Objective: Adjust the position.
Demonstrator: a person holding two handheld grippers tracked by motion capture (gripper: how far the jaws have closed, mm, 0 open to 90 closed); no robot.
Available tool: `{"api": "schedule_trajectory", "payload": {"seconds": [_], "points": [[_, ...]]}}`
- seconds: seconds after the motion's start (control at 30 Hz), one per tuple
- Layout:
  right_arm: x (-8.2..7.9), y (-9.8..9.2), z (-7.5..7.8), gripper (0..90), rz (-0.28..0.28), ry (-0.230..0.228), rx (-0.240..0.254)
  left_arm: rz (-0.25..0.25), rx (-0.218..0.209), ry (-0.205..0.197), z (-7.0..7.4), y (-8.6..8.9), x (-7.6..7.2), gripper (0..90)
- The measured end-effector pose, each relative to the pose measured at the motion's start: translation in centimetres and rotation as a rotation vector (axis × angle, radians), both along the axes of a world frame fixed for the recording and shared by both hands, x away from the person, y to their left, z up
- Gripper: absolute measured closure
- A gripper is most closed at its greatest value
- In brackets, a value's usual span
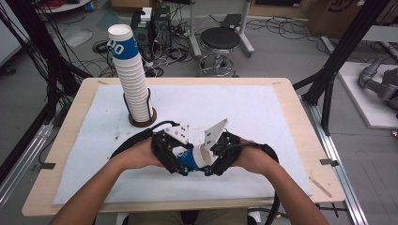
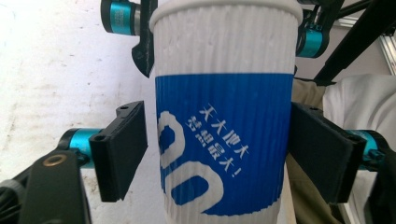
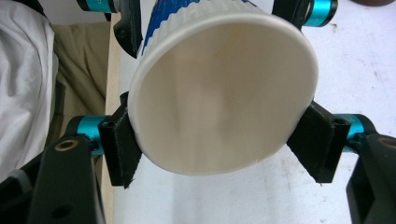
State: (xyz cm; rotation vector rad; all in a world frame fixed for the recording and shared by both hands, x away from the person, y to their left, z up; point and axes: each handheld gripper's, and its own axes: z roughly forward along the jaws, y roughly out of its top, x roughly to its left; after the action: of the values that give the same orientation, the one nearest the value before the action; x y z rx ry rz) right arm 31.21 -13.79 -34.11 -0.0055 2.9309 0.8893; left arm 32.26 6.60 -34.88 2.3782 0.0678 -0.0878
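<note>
A white ribbed paper cup (image 1: 190,158) with a blue band lies on its side in the air between the two hands, near the table's front. My right gripper (image 3: 219,147) is shut on it just below the rim, both pads pressed to the wall; the cup's mouth (image 3: 219,98) faces this camera. My left gripper (image 2: 223,149) straddles the blue band (image 2: 224,140). Its right pad (image 2: 317,149) touches the cup, while its left pad (image 2: 123,149) stands a small gap off. In the high view the left gripper (image 1: 171,157) and right gripper (image 1: 217,158) meet at the cup.
A tall stack of the same cups (image 1: 131,75) leans in a round brown holder (image 1: 142,122) at the back left. A white mat (image 1: 263,112) covers the wooden table (image 1: 300,108). A black stool (image 1: 219,40) and cables lie on the floor beyond.
</note>
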Motion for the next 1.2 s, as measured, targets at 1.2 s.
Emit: {"api": "schedule_trajectory", "payload": {"seconds": [1.2], "points": [[0.6,-3.6,1.0,20.4,-0.114,0.074,0.337,0.079,-0.222,0.006,-2.7,2.6,-0.3,26.7]]}}
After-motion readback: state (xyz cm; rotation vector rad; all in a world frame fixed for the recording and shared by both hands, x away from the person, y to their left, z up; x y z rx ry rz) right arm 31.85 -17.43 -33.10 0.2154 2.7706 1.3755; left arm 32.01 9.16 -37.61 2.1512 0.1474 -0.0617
